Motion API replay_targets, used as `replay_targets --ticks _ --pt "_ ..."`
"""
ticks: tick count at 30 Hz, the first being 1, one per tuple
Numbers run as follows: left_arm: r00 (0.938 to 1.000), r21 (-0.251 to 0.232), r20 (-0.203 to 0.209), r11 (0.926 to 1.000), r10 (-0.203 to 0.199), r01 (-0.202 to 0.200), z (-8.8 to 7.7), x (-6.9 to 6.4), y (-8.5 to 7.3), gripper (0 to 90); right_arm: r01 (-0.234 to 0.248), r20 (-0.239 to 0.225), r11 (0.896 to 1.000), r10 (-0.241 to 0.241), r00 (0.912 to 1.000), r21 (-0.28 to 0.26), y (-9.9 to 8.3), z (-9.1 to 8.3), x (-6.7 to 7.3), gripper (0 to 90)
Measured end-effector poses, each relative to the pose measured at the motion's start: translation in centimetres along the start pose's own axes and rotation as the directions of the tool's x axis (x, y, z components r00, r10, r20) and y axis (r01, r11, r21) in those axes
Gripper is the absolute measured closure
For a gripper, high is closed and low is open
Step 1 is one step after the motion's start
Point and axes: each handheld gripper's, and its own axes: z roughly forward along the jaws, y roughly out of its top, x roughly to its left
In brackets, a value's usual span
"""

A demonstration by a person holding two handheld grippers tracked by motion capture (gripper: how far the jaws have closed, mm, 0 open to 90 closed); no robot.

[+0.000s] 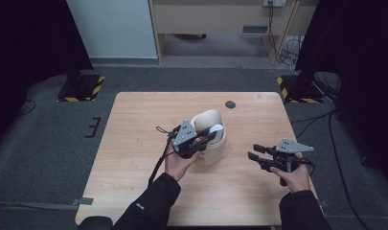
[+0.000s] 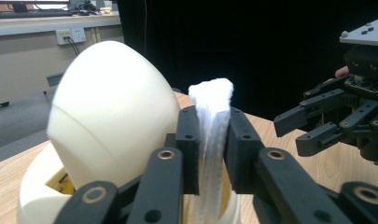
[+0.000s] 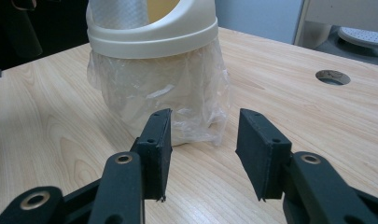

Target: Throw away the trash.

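A pale wooden desk (image 1: 134,143) stands on grey carpet, with black curtains at both sides and a cream cabinet wall at twelve o'clock beyond it. Starting at the left, my left gripper (image 1: 208,136) sits just at nine o'clock of the small cream bin (image 1: 215,151), which stands near the middle of the desk. Its jaws are nearly closed, pinching a strip of white tissue (image 2: 213,126) that rises between them; the tissue stands upright over the bin's mouth. The bin's domed lid (image 2: 112,112) is tipped back, so the opening is free, and a clear plastic liner (image 3: 177,98) hangs over the bin's body below the rim. Further right, at about four o'clock of the bin and well apart from it, my right gripper (image 1: 258,154) hovers over bare wood with its jaws spread wide and nothing between them.

I judge the step in hand to be putting the tissue into the bin. Next, I would lower the left gripper until the tissue is inside the mouth, then open the jaws. The right gripper could steady the bin if it shifts.
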Motion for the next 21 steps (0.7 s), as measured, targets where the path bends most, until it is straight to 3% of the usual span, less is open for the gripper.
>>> replay_targets --ticks 16,21 --pt "0.9995 0.029 -0.018 0.9993 -0.024 0.025 -0.30 -0.66 -0.11 53.4 0.003 -0.001 1.000 -0.003 1.0000 0.002 0.05 0.03 0.03 55.2" --pt "0.9995 0.017 -0.011 0.9994 -0.030 0.031 -0.27 -0.80 -0.15 48.1 0.005 -0.002 1.000 -0.005 1.0000 0.001 0.06 0.04 0.03 55.3"
